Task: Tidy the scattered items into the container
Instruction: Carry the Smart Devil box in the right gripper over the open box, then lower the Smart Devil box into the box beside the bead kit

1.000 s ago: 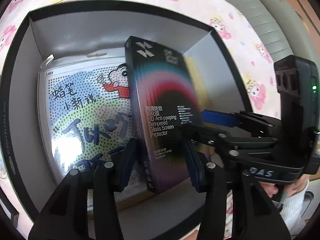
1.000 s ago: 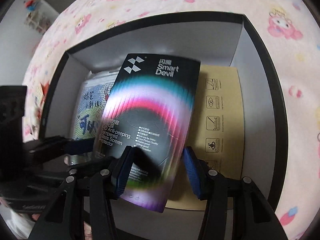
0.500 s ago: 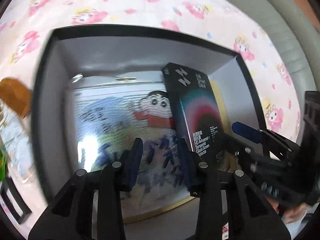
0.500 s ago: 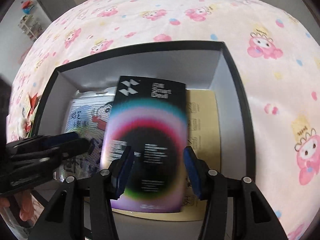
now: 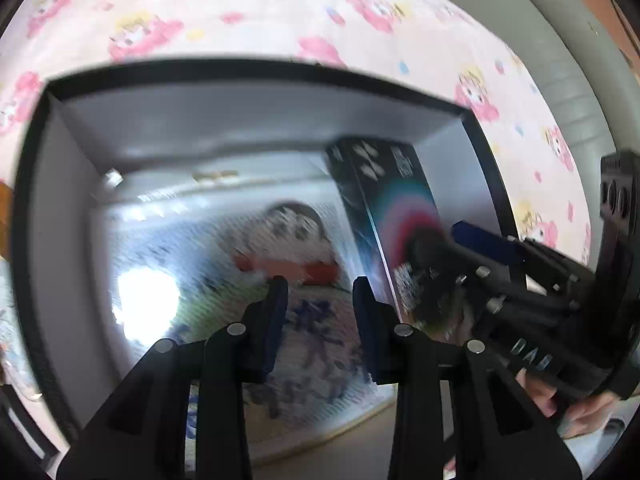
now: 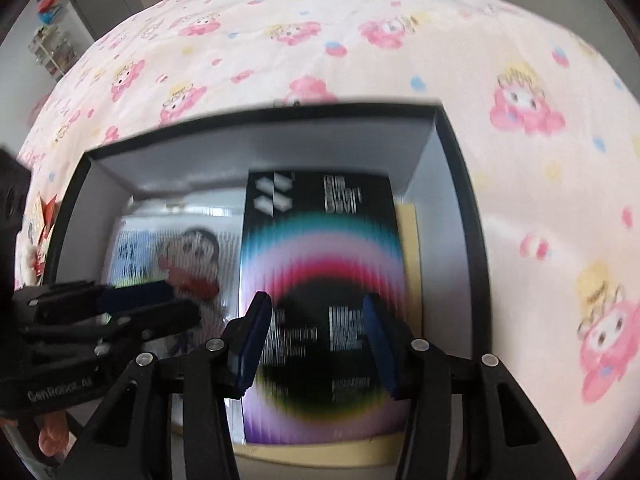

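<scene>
A black-rimmed container (image 5: 240,68) with white walls sits on the bedsheet. Inside lie a cartoon-printed pack (image 5: 224,240) on the left and a black screen protector box (image 5: 400,208) on the right. My left gripper (image 5: 320,296) hangs over the cartoon pack, jaws closing with nothing between them. In the right wrist view the screen protector box (image 6: 320,240) lies flat on a tan envelope (image 6: 410,264), beside the cartoon pack (image 6: 180,248). My right gripper (image 6: 316,308) hovers above the box with its jaws closing, pads clear of it. Each view shows the other gripper at its side.
The container (image 6: 280,114) rests on a pink cartoon-print bedsheet (image 6: 400,40). Small red and white items (image 6: 40,220) lie on the sheet left of it. A grey padded edge (image 5: 560,60) curves past the sheet at the top right. A hand (image 5: 560,404) holds the right gripper.
The screen protector box, held upright between the grippers a second ago, now lies flat in the container. Both grippers have drawn back from it, and the left jaws have narrowed.
</scene>
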